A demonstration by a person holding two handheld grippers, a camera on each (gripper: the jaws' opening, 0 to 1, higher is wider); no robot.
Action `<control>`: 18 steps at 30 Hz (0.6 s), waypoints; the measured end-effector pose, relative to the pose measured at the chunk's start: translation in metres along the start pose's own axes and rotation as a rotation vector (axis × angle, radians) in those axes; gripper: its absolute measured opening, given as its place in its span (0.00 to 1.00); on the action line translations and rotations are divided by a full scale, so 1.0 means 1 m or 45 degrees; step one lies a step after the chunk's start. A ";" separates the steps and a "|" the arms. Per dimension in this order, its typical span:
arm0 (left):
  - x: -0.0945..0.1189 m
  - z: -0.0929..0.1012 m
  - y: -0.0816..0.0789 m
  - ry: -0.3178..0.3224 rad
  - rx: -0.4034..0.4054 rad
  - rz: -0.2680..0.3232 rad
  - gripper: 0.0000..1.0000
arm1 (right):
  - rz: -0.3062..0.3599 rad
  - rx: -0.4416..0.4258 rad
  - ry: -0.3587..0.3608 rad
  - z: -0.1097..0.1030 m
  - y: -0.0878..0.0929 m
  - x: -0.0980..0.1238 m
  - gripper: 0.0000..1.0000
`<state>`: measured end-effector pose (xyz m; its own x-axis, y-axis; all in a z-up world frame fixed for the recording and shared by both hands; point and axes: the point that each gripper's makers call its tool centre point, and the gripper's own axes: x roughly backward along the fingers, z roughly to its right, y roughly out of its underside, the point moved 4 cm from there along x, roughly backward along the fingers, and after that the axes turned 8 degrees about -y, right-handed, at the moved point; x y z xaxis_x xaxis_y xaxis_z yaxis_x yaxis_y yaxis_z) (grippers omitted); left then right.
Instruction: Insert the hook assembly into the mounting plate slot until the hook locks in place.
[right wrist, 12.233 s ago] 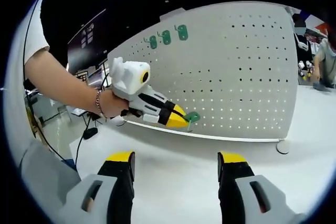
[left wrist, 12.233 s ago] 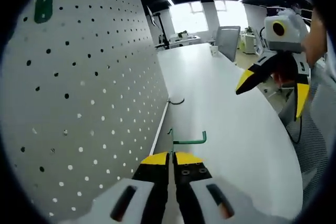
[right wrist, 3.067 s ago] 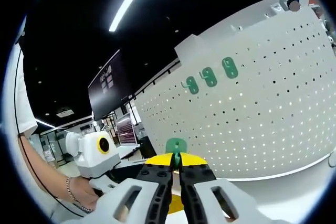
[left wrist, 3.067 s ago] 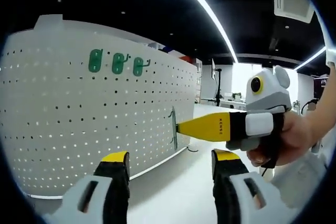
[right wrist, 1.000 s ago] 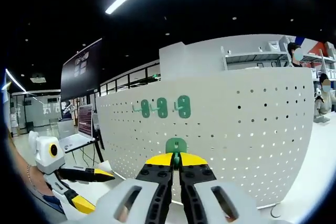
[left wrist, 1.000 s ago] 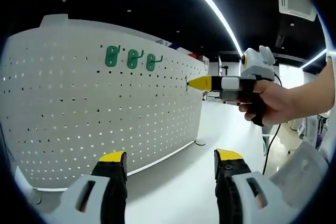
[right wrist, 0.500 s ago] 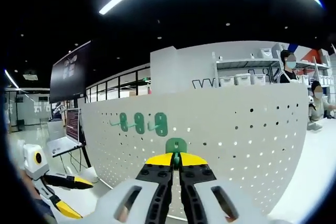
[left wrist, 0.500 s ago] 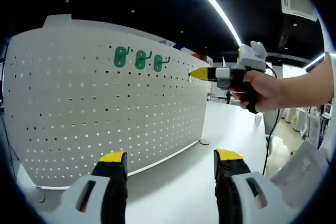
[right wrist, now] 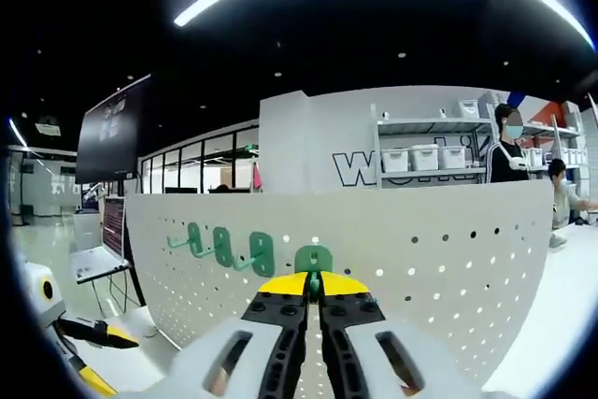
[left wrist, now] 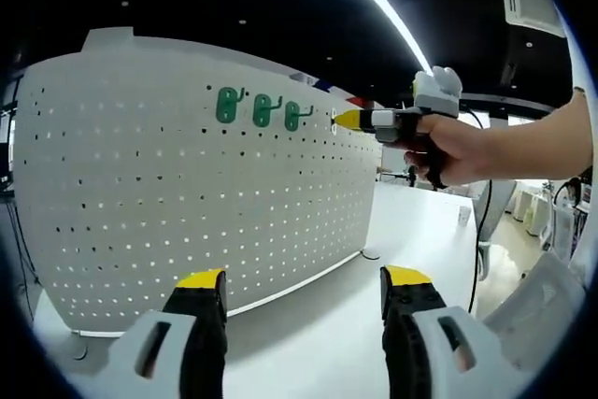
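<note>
right now the right gripper has its jaws pressed together on a green hook, pinching the hook's flat backplate edge-on so the plate stands up between the yellow tips and faces the white pegboard. that grip looks chosen to leave the back of the hook free to meet the holes. in the left gripper view the same tool is held level by a person's hand, its yellow tip right at the top row of the pegboard, just beside three green hooks already hanging in a line there. the held hook is too small to make out in that view. in the right gripper view the three mounted hooks sit to the left of the held one at about the same height, so the aim seems to be the next free spot in the row. whether the hook already touches the board i cannot tell. the left gripper hangs back over the white table with its jaws wide apart and nothing between them, probably kept low and clear so the board and the hooks are in sight. the step in hand reads as the final approach and press-in, and the lock is not yet shown.
</note>
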<state>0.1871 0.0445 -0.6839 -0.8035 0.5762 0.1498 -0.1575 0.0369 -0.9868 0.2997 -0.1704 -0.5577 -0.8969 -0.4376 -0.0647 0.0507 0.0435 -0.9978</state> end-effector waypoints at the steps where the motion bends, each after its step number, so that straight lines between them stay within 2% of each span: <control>1: 0.000 0.000 0.000 -0.001 0.000 0.000 0.69 | 0.003 0.000 0.000 0.001 0.000 -0.001 0.01; 9: 0.003 -0.005 -0.001 -0.021 -0.008 -0.003 0.68 | 0.015 -0.026 0.034 0.006 -0.002 -0.007 0.01; 18: 0.005 -0.009 0.000 -0.042 -0.005 -0.010 0.68 | 0.018 -0.004 0.019 0.003 -0.003 -0.016 0.01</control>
<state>0.1880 0.0549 -0.6832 -0.8207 0.5486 0.1598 -0.1620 0.0448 -0.9858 0.3155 -0.1665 -0.5537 -0.9025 -0.4234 -0.0785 0.0620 0.0526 -0.9967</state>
